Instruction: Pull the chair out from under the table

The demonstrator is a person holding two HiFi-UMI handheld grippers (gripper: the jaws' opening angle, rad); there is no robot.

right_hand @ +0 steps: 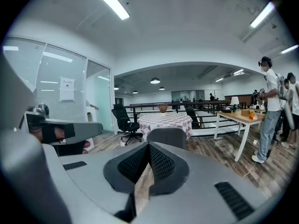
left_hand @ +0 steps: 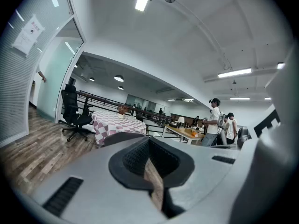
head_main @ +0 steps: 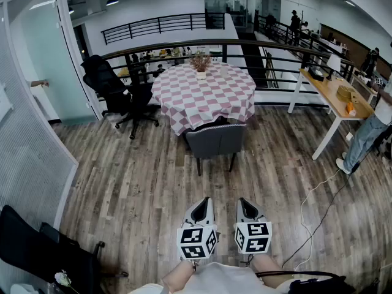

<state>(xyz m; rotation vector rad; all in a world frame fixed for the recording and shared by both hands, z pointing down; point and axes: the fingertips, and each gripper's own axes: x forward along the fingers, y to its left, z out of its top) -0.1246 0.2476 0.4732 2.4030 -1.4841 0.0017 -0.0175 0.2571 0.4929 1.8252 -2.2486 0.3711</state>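
The grey chair (head_main: pixel 215 141) stands at the near side of the round table (head_main: pixel 184 112), its back toward me and its seat tucked under the hanging edge of the checked cloth (head_main: pixel 208 94). A small pot of dried flowers (head_main: pixel 201 63) sits at the far side of the tabletop. My 2 grippers are well short of the chair, low in the head view and side by side over the wood floor (head_main: pixel 122 182), touching nothing. The left gripper (head_main: pixel 205 202) has its jaws closed together with nothing between them, and its own view shows the dark pads meeting at the tip. The right gripper (head_main: pixel 244 202) looks the same: jaws together and empty, aimed over the floor at the chair's back. To the left of the table a black office chair (head_main: pixel 116 87) stands on its castors near the glass partition (head_main: pixel 37 54). Behind the table runs a dark railing (head_main: pixel 184 45). At the right is a long wooden desk (head_main: pixel 334 90) with white legs, a person (head_main: pixel 370 133) beside it, and a white cable (head_main: pixel 318 204) trailing across the boards toward me.
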